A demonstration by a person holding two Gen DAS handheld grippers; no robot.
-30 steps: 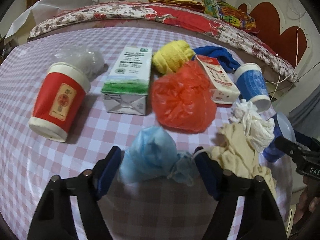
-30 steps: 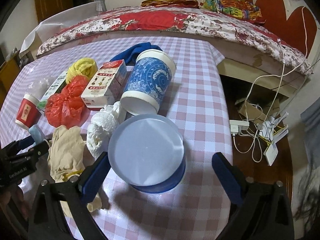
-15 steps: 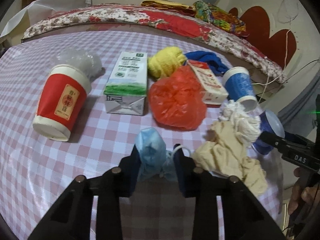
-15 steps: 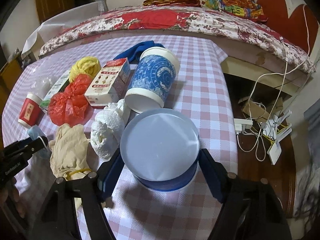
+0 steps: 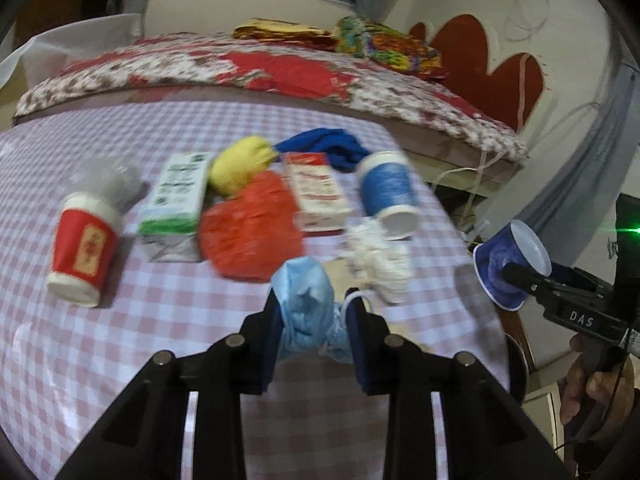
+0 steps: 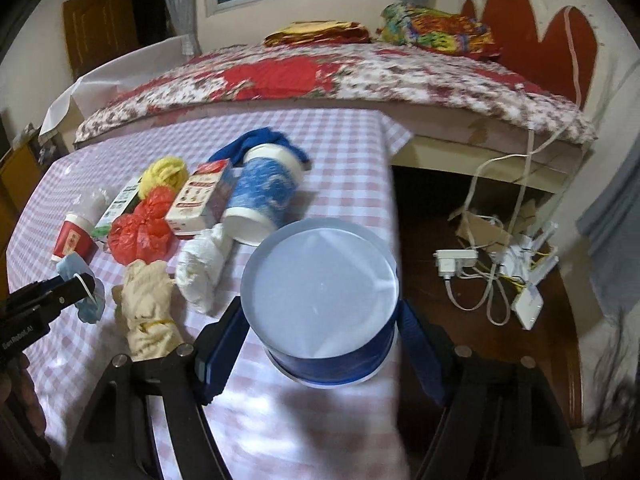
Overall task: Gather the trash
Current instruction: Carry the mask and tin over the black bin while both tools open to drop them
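Dim warm indoor light, dark fisheye vignette at corners. Left wrist view motion-blurred; green lens flare at right edge. Soft shadows on desk (image 6: pixel 340 152).

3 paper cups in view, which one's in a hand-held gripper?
The dark blue cup, clamped in the right hand-held gripper with its open mouth facing the camera. The red cup and the blue-patterned cup both lie on the table, ungripped.

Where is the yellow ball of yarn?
The yellow yarn ball sits far back on the checked table, middle-left in the left wrist view, between the green-and-white carton and the blue cloth, just behind the red bag.
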